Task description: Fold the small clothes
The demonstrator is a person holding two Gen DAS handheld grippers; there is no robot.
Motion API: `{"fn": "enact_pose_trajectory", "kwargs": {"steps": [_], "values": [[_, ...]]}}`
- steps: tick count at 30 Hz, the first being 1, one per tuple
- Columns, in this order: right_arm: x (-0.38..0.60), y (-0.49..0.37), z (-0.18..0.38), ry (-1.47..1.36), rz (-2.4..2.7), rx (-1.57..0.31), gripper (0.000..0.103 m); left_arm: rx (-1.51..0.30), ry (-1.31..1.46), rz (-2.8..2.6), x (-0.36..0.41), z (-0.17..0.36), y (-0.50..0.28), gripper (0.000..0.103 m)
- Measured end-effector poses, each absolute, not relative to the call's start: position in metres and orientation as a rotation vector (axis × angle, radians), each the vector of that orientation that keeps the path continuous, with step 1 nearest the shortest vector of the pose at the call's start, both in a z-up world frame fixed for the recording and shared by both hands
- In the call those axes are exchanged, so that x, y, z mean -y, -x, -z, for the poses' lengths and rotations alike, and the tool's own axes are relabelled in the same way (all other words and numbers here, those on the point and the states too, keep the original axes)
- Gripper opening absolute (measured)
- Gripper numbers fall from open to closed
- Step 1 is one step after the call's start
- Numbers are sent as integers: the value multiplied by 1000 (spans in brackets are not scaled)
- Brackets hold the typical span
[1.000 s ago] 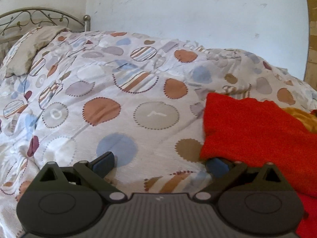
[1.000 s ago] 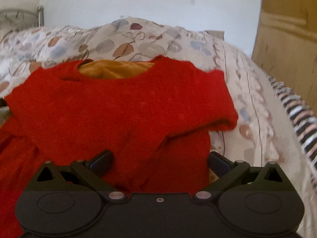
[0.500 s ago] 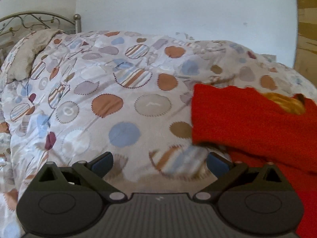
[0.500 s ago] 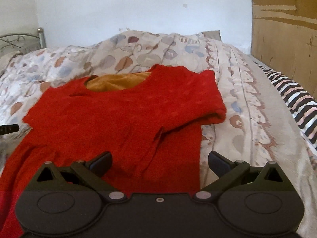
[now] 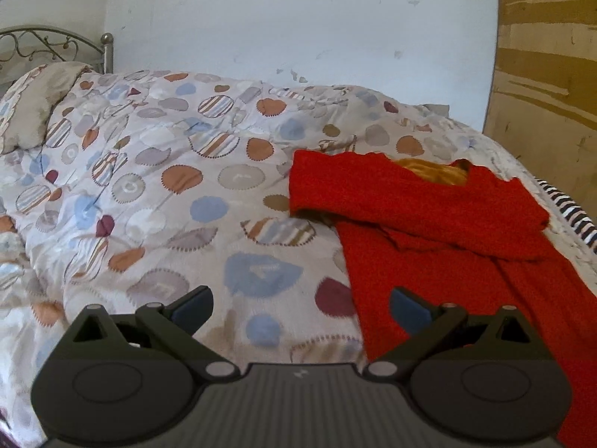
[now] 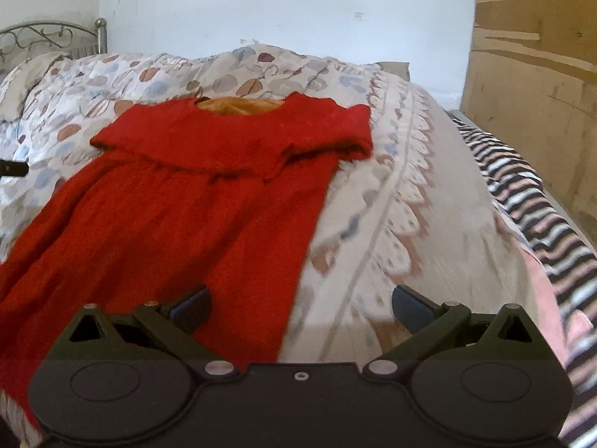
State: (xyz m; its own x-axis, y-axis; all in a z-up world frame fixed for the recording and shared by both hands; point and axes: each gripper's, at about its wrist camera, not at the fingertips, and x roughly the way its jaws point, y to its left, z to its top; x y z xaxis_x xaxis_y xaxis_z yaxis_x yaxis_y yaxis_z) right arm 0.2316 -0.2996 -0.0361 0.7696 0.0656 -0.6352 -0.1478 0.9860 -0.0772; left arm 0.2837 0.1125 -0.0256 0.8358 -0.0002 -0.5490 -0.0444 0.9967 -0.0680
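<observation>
A small red dress with an orange lining at the neck lies flat on the patterned bed cover, sleeves folded in across the chest. It also shows at the right of the left wrist view. My left gripper is open and empty, above the cover at the dress's left edge. My right gripper is open and empty, above the dress's right edge near the skirt.
A pillow and a metal headboard are at the far left. A striped blanket runs along the right side of the bed. A wooden board leans at the right, a white wall behind.
Both grippers have drawn back and up from the dress; more of the bed and the skirt now shows. Both stay open.
</observation>
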Motion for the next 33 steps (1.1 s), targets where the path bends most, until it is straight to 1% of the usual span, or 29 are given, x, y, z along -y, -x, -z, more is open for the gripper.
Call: {"fn": "enact_pose_trajectory", "kwargs": {"steps": [8, 12, 19, 27, 33], "values": [[311, -178, 26, 176, -82, -592, 103, -563, 31, -20, -103, 24, -230, 103], [300, -143, 20, 263, -216, -522, 103, -541, -15, 16, -94, 19, -208, 103], [255, -99, 38, 553, -378, -486, 103, -550, -20, 60, -86, 18, -182, 103], [224, -98, 76, 925, -286, -490, 103, -549, -24, 65, -85, 16, -167, 103], [214, -95, 94, 1094, -271, -420, 102, -549, -40, 80, -80, 14, -160, 103]]}}
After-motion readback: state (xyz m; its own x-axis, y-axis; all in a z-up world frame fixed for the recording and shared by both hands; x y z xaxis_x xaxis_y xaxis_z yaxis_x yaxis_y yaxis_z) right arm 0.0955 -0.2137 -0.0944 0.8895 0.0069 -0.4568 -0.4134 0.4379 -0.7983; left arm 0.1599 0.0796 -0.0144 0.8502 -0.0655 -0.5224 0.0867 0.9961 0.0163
